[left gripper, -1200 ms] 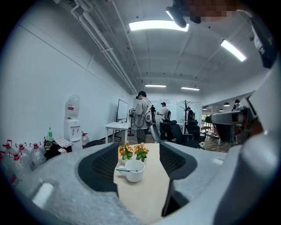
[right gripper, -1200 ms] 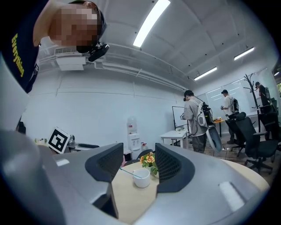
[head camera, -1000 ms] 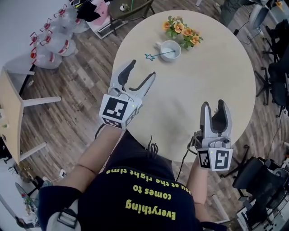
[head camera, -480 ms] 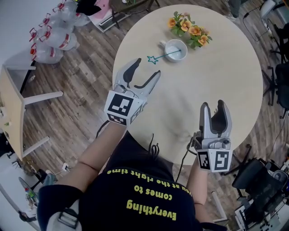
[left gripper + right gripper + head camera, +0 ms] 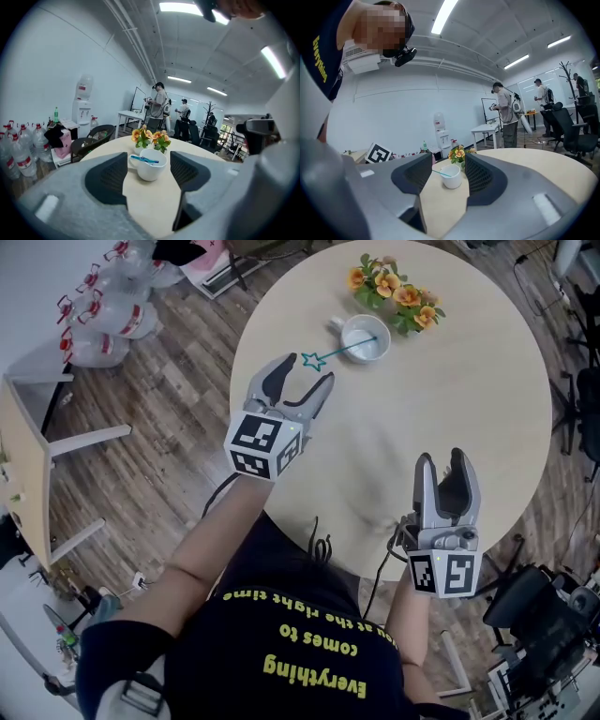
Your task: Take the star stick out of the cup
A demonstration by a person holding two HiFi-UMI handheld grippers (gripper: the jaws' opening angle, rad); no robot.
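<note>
A white cup (image 5: 366, 337) stands at the far side of the round beige table (image 5: 441, 418). A teal star stick (image 5: 328, 354) leans out of it to the left, its star end past the cup's rim. My left gripper (image 5: 298, 377) is open, its jaw tips just short of the star, nothing between them. In the left gripper view the cup (image 5: 149, 164) with the stick (image 5: 143, 160) lies straight ahead between the jaws. My right gripper (image 5: 443, 465) is open near the table's front edge, far from the cup (image 5: 451, 176).
Orange flowers (image 5: 394, 296) sit right behind the cup. Water bottles (image 5: 103, 324) lie on the wooden floor at left, beside a wooden table (image 5: 28, 446). Office chairs (image 5: 539, 615) stand at the right. People stand in the background (image 5: 159, 105).
My left gripper has moved forward over the table towards the star end of the stick. The right gripper has stayed in place.
</note>
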